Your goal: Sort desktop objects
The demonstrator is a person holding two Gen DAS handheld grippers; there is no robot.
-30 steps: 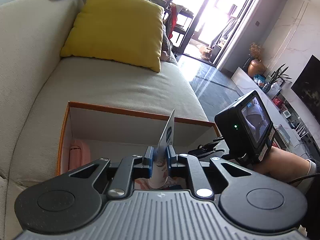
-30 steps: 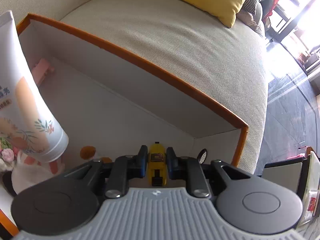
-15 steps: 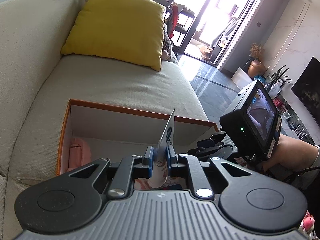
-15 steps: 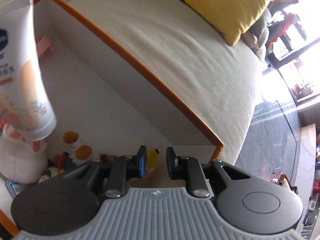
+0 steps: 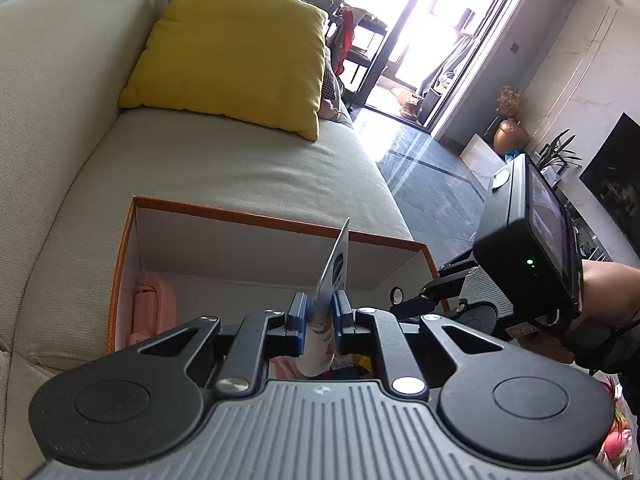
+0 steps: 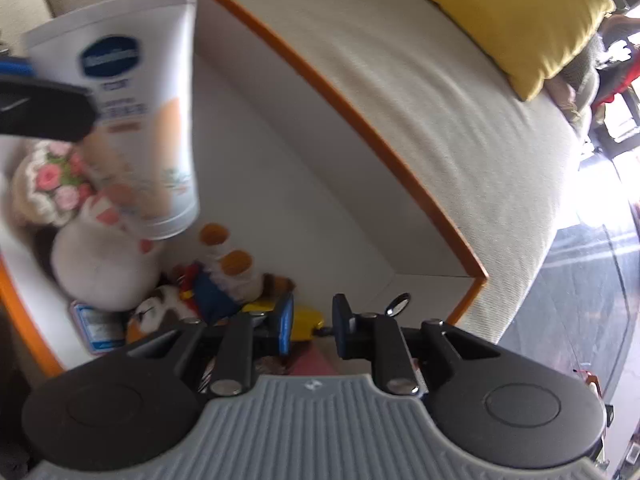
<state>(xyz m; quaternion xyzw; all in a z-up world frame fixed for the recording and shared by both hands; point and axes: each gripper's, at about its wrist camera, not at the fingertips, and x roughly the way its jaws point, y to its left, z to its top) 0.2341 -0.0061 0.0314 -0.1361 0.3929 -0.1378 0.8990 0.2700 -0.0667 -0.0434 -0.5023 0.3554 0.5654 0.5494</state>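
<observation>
Lotion tube (image 5: 325,312), white with a blue oval logo and a peach panel, is pinched flat between the blue pads of the left hand-held gripper (image 5: 319,316), cap end down and crimped end up, hanging over the open orange-edged box (image 5: 256,216); from the right wrist view the same tube (image 6: 132,108) hangs tilted above the box's near left part. The right hand-held gripper (image 6: 312,326) points steeply down into the box with its jaws apart and nothing between the pads; a small yellow toy (image 6: 305,322) lies on the box floor just below the gap. Further in on the box floor lie a duck figure in blue (image 6: 218,276), a white plush (image 6: 102,268) and a crocheted piece with pink flowers (image 6: 48,180), crowded together at the left. A pink item (image 5: 154,308) rests against the far left wall of the box. Beyond, the box sits on a beige sofa (image 5: 224,168), and a yellow cushion (image 5: 236,52) leans on its backrest at the far end
</observation>
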